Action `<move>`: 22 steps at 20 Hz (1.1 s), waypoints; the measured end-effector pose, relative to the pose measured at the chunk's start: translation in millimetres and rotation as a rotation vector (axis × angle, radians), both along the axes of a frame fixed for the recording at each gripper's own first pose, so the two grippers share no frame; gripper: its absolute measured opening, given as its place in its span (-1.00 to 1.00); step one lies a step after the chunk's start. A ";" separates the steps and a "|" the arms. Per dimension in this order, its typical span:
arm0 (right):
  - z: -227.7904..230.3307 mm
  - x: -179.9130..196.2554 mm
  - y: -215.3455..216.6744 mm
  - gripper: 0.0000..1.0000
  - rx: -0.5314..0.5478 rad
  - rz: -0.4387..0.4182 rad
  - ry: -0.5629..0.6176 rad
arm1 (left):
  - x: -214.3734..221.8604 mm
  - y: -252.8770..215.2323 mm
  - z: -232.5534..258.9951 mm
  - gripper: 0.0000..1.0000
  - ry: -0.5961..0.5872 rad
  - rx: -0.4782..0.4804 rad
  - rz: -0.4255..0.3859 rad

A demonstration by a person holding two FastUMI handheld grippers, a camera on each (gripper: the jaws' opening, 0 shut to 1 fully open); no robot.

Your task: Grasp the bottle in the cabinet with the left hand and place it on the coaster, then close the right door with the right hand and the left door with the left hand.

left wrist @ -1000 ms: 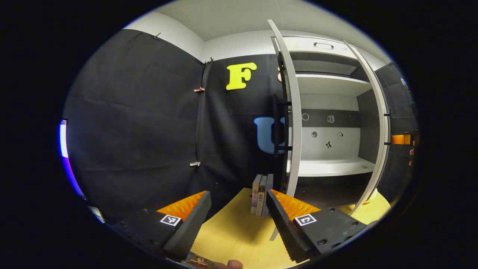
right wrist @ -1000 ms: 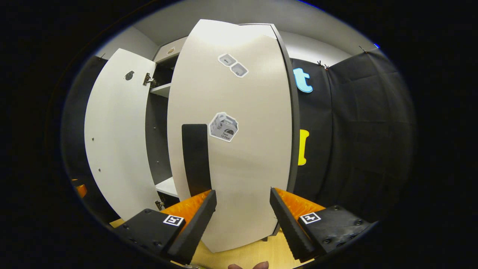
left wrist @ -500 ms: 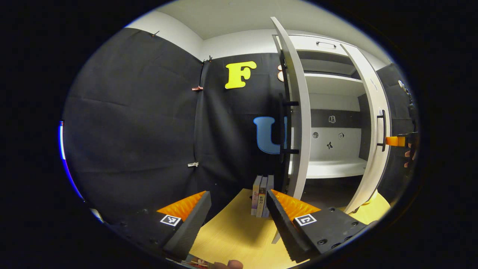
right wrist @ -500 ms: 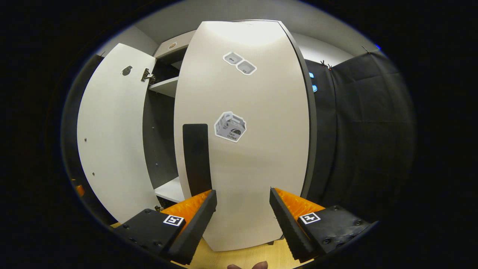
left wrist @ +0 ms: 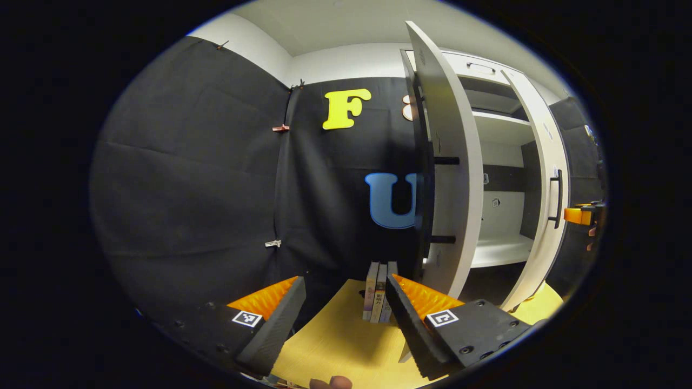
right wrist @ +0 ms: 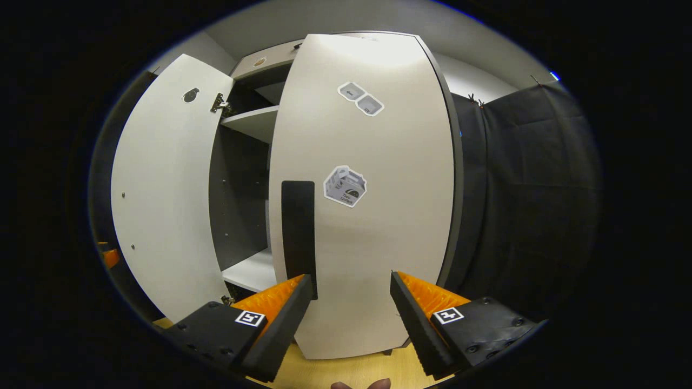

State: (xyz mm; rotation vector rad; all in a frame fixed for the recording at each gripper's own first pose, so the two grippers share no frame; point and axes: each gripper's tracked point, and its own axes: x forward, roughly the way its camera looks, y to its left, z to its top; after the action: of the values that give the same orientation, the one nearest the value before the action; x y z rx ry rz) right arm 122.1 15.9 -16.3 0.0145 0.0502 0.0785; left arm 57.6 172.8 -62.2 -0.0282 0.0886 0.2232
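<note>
Both grippers stand spread with nothing between their fingers. Our left gripper [left wrist: 343, 305] hangs over the pale wooden tabletop [left wrist: 335, 346], its ridged pads facing each other across a wide gap. Just past it three thin books [left wrist: 379, 292] stand upright, spines toward us, beside the left door [left wrist: 451, 178].

That door is a tall flat panel, long axis vertical, matte and smooth, swung partway out so that we see it nearly edge-on, with two dark bar mounts on its outer face. Past it the cabinet [left wrist: 500, 162] lies open: white shelves run level across a dark back wall. The right door [left wrist: 543, 205] stands at the far side, also upright, with a slim dark vertical handle [left wrist: 557, 197]. The right gripper [left wrist: 581, 215] shows small next to that handle, held by a hand whose fingers we can just see.

In the right gripper view, our right gripper [right wrist: 348, 313] faces the right door [right wrist: 367, 194] close up. The door's smooth pale face carries three stickers and a flat black upright handle [right wrist: 298, 232], which stands just above the left finger. The door is nearly closed, leaving a gap through which shelves show. The left door [right wrist: 162, 189] stands wide open beyond it, metal hinge [right wrist: 219, 102] at its top.

We cannot see the bottle or the coaster.
</note>
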 end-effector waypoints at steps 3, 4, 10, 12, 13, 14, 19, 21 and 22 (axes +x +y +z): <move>4.0 -22.6 -3.2 0.93 -0.046 -0.011 -0.009 | 21.0 2.3 13.3 0.84 -0.019 0.009 -0.029; 6.0 -28.8 -5.5 0.93 -0.073 -0.019 -0.017 | 28.1 2.1 19.0 0.84 -0.027 0.005 -0.039; 10.5 -56.6 -10.9 0.95 -0.128 -0.050 -0.040 | 58.5 -1.4 50.9 0.84 -0.073 0.029 -0.077; 7.1 -61.4 -13.2 0.95 -0.111 -0.059 -0.029 | 59.8 -8.4 62.4 0.84 -0.097 0.024 -0.094; 4.1 -63.0 -14.3 0.96 -0.103 -0.062 -0.021 | 59.9 -11.2 64.8 0.89 -0.106 0.016 -0.106; 1.5 -64.9 -15.1 0.96 -0.097 -0.064 -0.014 | 59.7 -13.5 67.3 0.89 -0.107 0.010 -0.107; -0.6 -79.2 -26.9 0.95 -0.081 -0.084 -0.011 | 58.7 -24.7 71.1 0.88 -0.092 0.077 -0.107; 0.2 -83.4 -32.4 0.95 -0.077 -0.094 -0.012 | 59.0 -44.0 66.5 0.87 -0.098 0.030 -0.155; 1.1 -86.0 -36.2 0.96 -0.074 -0.098 -0.011 | 57.5 -57.3 65.5 0.83 -0.096 0.002 -0.181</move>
State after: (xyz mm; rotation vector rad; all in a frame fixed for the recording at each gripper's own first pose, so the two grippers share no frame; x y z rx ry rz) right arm 36.1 -20.2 -15.3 -0.0572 0.0413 -0.0217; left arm 115.0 115.5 3.3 -0.0291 -0.0050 0.0404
